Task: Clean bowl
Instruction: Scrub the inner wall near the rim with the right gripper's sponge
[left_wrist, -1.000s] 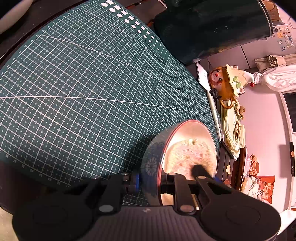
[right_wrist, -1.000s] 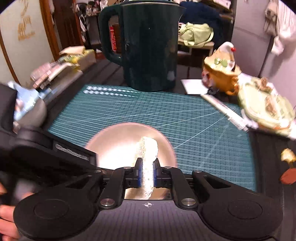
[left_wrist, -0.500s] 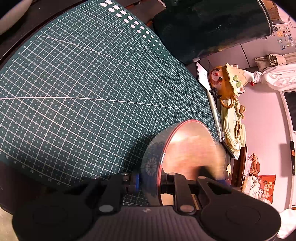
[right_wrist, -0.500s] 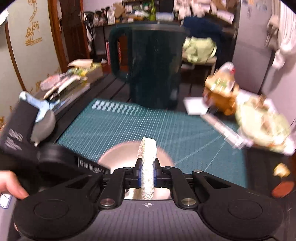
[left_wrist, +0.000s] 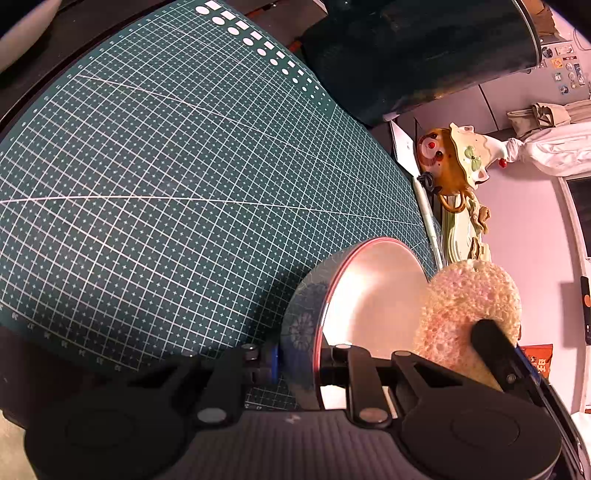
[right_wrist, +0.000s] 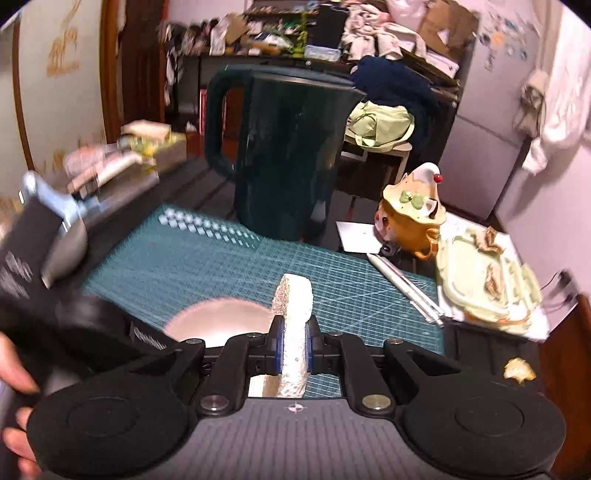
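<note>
Jaws of the left gripper are pinched on the bowl rim, tilted over the cutting mat; a sponge is clamped by the right gripper, just above the bowl.

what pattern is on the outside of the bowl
The bowl is blue-grey outside with pale flower-like motifs and a red rim; the left wrist view shows it best.

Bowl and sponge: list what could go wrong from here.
1. The left gripper pinches only the rim of the bowl, tipped on edge over the cutting mat; a firm wipe may twist it loose.
2. The right gripper clamps the sponge near its lower end, so the free top may fold instead of scrubbing.
3. The dark kettle and orange figurine stand close; a wide stroke might knock them.
</note>
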